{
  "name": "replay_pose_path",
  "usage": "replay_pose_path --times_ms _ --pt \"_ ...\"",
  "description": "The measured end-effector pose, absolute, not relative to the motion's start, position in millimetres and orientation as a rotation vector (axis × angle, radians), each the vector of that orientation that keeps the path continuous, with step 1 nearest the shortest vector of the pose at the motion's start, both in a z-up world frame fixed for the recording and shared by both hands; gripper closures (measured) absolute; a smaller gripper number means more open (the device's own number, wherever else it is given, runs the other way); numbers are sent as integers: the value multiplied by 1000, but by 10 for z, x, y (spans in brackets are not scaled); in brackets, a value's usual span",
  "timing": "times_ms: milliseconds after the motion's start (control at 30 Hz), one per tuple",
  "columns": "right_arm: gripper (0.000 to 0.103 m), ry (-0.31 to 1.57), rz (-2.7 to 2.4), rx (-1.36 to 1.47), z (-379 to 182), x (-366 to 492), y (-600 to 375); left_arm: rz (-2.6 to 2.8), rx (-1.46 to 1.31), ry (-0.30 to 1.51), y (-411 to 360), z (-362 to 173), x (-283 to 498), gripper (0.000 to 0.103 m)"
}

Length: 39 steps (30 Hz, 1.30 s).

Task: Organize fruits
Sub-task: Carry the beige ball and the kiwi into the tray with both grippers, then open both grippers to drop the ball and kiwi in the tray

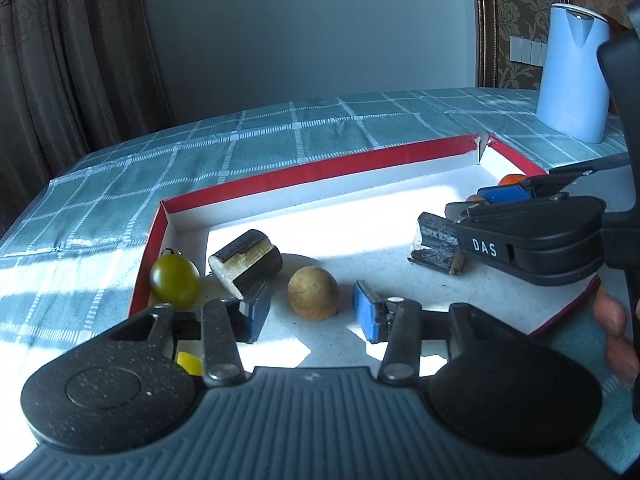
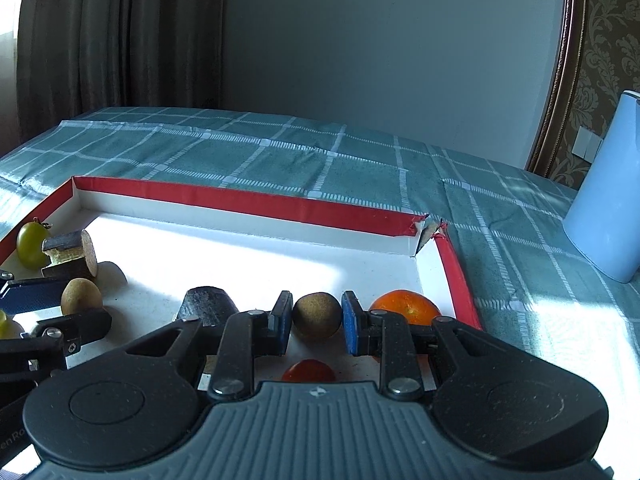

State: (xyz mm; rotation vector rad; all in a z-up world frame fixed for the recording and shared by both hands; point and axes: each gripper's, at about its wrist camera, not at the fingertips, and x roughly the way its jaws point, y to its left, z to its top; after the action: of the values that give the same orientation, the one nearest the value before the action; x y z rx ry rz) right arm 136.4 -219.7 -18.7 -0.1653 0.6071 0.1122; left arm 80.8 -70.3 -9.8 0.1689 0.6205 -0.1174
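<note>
Blue pads on your right gripper (image 2: 313,322) stand close on either side of a brown longan (image 2: 317,315), seemingly just touching it but not visibly squeezing, so you look poised to lift it away from the orange (image 2: 404,307) and the red tomato (image 2: 309,372) beside it. Your left gripper (image 1: 311,312) is spread wide and empty around a second longan (image 1: 313,293) on the floor of the red-rimmed box lid (image 1: 320,166). Further out, the cut sugarcane piece (image 1: 248,262) and green tomato (image 1: 175,282) sit grouped in the lid's left corner, presumably already sorted.

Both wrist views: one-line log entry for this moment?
left gripper: open, around brown round fruit | right gripper: open, straddling second brown fruit | orange beside it | all in red-rimmed tray
</note>
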Motion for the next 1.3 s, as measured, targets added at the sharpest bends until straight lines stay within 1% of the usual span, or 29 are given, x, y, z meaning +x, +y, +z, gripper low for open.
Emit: replay_pose_path --times_ms 67,100,167,233,267,367,400,433,467,500,533,733,833,933,1000,1300 --pt "77 608 110 -171 -190 1362 -2191 -114 175 619 -710 -102 804 57" --pt "77 607 108 -172 -192 1359 -2190 -111 177 618 -716 -104 807 54" --pt "77 605 107 -174 -194 1353 -2188 -106 178 616 -716 -107 811 51" --pt "77 606 108 -173 -196 1350 -2189 -106 171 619 -706 -110 819 39" --pt "76 606 112 -171 -199 1351 -2187 -109 165 619 -701 -111 820 24" --pt "72 604 119 -169 -199 1350 -2184 -107 181 595 -722 -104 788 22" --pt "70 602 118 -169 -197 1343 -2185 -108 191 591 -739 -109 774 18" --pt "62 598 118 -168 -194 1326 -2187 -105 195 584 -745 -109 763 16" --pt "49 588 123 -166 -187 1300 -2191 -102 198 577 -746 -106 753 15" --pt "44 578 132 -162 -176 1272 -2193 -106 199 574 -742 -101 747 13" --pt "38 570 142 -158 -163 1242 -2193 -108 198 574 -737 -100 740 12" --pt "38 521 130 -162 -113 1060 -2187 -99 209 564 -723 -106 693 8" --pt "32 505 121 -155 -95 1025 -2199 -95 216 558 -725 -109 677 6" --pt "31 489 98 -150 -78 1007 -2232 -96 216 556 -715 -110 663 4" --pt "30 496 98 -132 -80 997 -2272 -95 212 560 -704 -113 661 0" --pt "30 460 110 -61 -25 727 -2442 -97 155 532 -514 -46 429 0"
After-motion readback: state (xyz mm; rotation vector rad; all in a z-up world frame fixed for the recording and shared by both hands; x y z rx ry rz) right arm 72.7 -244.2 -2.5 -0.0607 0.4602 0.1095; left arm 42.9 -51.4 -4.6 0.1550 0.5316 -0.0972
